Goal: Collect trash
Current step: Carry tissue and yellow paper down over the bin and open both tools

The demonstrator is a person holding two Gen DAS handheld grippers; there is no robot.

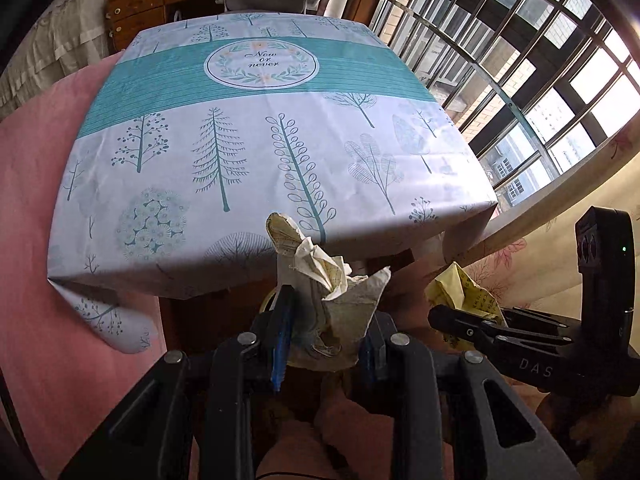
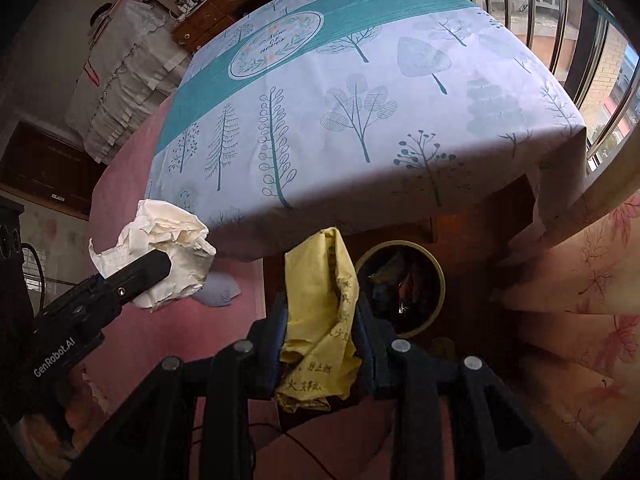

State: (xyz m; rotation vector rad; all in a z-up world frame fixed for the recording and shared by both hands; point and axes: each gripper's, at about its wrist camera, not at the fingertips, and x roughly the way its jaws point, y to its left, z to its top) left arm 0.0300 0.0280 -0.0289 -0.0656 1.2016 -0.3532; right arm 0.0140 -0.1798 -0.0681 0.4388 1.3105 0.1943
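Carried off the near edge of the table (image 1: 248, 152), two crumpled wads of trash, each pinched between closed jaws. Clamped in the left gripper (image 1: 325, 332): a cream paper ball (image 1: 332, 292), standing up past the near edge. Clamped in the right gripper (image 2: 322, 320): a yellow printed sheet (image 2: 324, 312), hanging limp between the pads. Seen below the table's near right corner, on the dark floor: a round bin (image 2: 438, 276) with a pale rim, already holding dark scraps.

Judged as the step in hand: delivery to the bin. Best done by bringing each wad squarely over the rim's opening before parting the jaws, the yellow sheet first since it hung nearest, just left of the rim. Worth watching: the cream ball, off beyond the table's near left corner in the right wrist view and well apart from the bin, needing a longer swing across. Also a risk of the limp sheet draping on the rim.

Both grippers pitched steeply downward, side by side, close but not touching.
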